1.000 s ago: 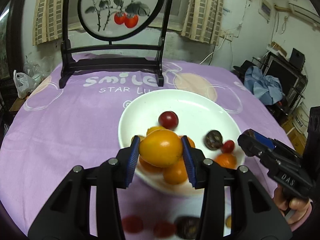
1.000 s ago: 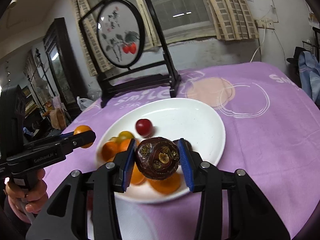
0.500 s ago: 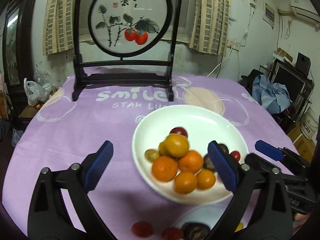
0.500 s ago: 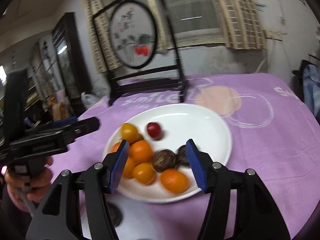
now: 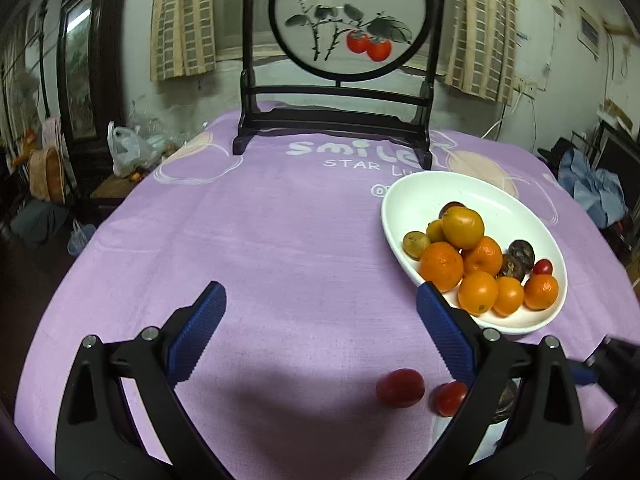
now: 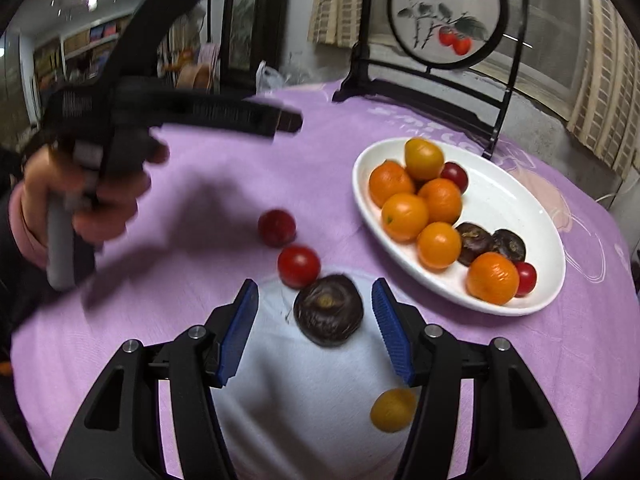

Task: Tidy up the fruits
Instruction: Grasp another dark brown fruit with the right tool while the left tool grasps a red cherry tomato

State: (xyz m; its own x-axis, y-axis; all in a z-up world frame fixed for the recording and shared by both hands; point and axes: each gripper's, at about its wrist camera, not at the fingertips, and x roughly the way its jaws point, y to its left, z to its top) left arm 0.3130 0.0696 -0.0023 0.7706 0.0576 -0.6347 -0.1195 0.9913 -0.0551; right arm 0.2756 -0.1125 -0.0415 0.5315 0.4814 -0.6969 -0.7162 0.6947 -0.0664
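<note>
A white oval plate (image 5: 420, 188) (image 6: 516, 200) holds a pile of oranges (image 5: 442, 266) (image 6: 404, 211), a yellow-orange fruit (image 5: 463, 222) on top, two dark brown fruits (image 6: 474, 243) and small red tomatoes. Loose on the purple cloth lie two red tomatoes (image 5: 400, 387) (image 6: 299, 266), a dark brown fruit (image 6: 328, 310) and a small orange fruit (image 6: 392, 410). My left gripper (image 5: 318, 308) is open and holds nothing, above bare cloth left of the plate. My right gripper (image 6: 316, 300) is open, its jaws on either side of the loose dark fruit without touching it.
A black stand with a round painted panel (image 5: 352, 20) rises at the table's far edge behind the plate. In the right wrist view a hand (image 6: 80, 200) holds the left gripper at upper left. Chairs, bags and clutter surround the table.
Both grippers opened and dropped their fruits onto the plate: yellow-orange one on the pile, dark one beside the oranges. Both then drew back; the right now hovers over the loose dark fruit.
</note>
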